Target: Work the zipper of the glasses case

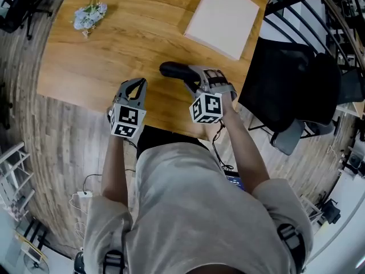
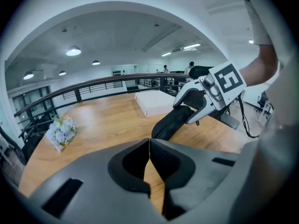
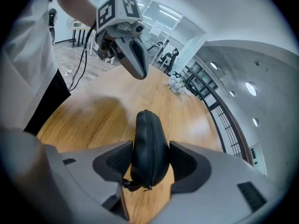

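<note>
My left gripper (image 2: pixel 149 149) was fully closed on nothing, over the wooden table (image 1: pixel 114 56). To its right, my right gripper (image 3: pixel 148 164) had its jaws spread wide, clamping the black glasses case (image 3: pixel 148 139) edge-up over the table, zipper pull at the near end

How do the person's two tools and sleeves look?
The left tool and right tool are grey plastic with black ribbed pads. Each carries a white cube with black square markers. A black cable hangs from the right one. The short sleeves are beige-grey.
</note>
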`<state>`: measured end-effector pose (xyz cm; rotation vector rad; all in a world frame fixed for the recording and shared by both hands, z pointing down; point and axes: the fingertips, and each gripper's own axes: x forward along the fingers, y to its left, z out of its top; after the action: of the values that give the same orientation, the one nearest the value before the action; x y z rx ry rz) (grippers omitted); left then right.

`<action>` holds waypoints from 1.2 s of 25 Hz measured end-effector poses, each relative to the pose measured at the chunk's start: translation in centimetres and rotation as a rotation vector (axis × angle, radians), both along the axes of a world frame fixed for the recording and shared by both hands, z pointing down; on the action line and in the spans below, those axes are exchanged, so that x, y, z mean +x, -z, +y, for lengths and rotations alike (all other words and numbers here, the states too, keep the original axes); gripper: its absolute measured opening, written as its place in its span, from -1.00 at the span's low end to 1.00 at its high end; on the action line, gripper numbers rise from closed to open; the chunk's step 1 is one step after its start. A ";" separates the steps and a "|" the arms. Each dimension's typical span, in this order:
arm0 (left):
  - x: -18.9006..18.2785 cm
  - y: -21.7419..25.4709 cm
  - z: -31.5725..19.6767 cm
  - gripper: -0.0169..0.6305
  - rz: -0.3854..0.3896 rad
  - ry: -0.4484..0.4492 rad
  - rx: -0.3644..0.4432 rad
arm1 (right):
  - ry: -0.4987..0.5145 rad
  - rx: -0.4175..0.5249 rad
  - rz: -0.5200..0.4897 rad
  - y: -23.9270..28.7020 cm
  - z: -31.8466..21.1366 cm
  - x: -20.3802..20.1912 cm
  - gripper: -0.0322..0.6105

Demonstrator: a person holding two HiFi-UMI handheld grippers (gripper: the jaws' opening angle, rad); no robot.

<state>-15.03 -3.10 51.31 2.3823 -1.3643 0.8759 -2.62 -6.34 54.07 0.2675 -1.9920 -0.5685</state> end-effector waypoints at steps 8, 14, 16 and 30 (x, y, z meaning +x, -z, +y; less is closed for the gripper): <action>3.9 -1.7 -0.5 0.05 -0.142 -0.369 -0.047 | 0.068 0.070 -0.015 2.2 1.2 -0.5 -0.09; 6.4 -2.9 -1.4 0.22 -0.234 -0.566 0.038 | 0.109 0.071 -0.042 3.1 2.0 -1.3 -0.09; 6.7 -3.1 -1.6 0.22 -0.252 -0.589 0.050 | 0.115 0.070 -0.053 3.3 2.2 -1.4 -0.09; 7.3 -5.7 -1.2 -0.06 -0.298 -0.675 0.068 | 0.078 -0.037 -0.114 0.7 3.1 -1.7 -0.09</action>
<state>-7.77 -4.33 57.04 2.9013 -0.6473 1.4103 -4.34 -3.25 53.39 0.2040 -2.1289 -0.5756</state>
